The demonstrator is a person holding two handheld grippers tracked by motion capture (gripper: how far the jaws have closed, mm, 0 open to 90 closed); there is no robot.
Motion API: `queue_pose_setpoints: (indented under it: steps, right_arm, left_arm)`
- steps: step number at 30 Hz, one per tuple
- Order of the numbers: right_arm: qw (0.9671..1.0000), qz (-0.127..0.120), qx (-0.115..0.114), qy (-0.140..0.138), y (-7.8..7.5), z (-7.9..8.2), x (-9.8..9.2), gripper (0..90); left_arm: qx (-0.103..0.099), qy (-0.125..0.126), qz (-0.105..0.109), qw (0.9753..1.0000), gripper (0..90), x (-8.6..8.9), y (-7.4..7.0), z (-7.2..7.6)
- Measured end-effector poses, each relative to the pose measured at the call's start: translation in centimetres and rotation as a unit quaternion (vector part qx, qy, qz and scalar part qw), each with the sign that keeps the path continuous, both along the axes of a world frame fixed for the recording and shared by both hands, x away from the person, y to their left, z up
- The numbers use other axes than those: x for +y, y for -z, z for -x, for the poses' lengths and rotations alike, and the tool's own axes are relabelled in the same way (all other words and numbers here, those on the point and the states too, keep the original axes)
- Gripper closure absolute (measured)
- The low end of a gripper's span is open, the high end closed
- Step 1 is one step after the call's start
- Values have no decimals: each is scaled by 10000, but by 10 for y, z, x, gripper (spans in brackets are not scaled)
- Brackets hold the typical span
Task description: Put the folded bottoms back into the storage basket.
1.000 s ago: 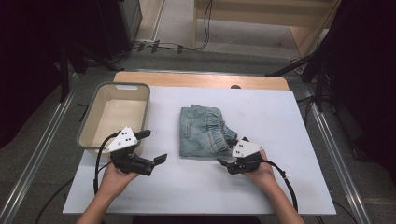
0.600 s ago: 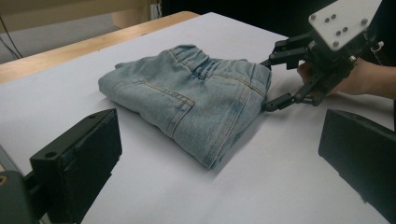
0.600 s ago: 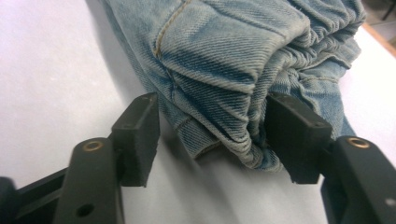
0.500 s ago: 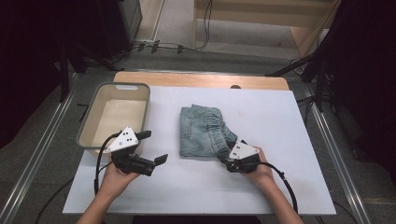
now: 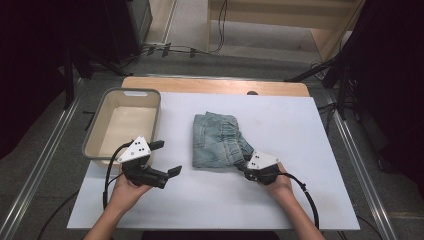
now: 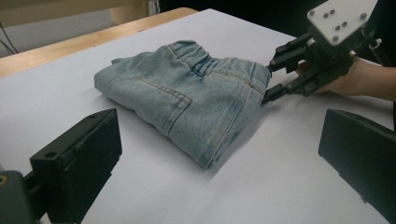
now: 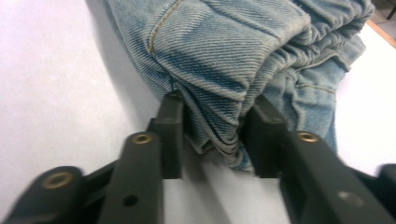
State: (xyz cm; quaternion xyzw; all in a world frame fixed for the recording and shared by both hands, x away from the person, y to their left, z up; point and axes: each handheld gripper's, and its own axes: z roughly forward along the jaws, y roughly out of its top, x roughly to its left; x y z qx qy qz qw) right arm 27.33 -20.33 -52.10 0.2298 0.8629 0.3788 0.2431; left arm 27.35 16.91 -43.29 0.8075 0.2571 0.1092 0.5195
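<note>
Two grippers are engaged: the right gripper (image 5: 243, 166) is closed around the near right corner of the folded jeans (image 5: 218, 139) at mid-table, while the left gripper (image 5: 167, 159) is held spread, apart from the denim. The bin (image 5: 95, 131) at far left lies empty; lifting and placing are judged outstanding.

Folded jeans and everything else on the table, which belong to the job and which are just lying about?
In the job: folded jeans, right gripper clamping their corner, left gripper open beside them.
Lying about: beige bin, floor cables.
</note>
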Motion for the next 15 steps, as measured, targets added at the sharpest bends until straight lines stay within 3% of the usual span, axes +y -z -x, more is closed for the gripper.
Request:
queue_pose_setpoints:
  steps: [1,15]
  right_arm:
    - [10000,-71,44,-39,-1,-1,-1,738]
    - [9997,-165,154,-77,-2,-3,-3,746]
  left_arm:
    - [-1,1,-6,10000,0,-2,0,0]
    - [-4,12,-30,10000,0,-18,-6,-8]
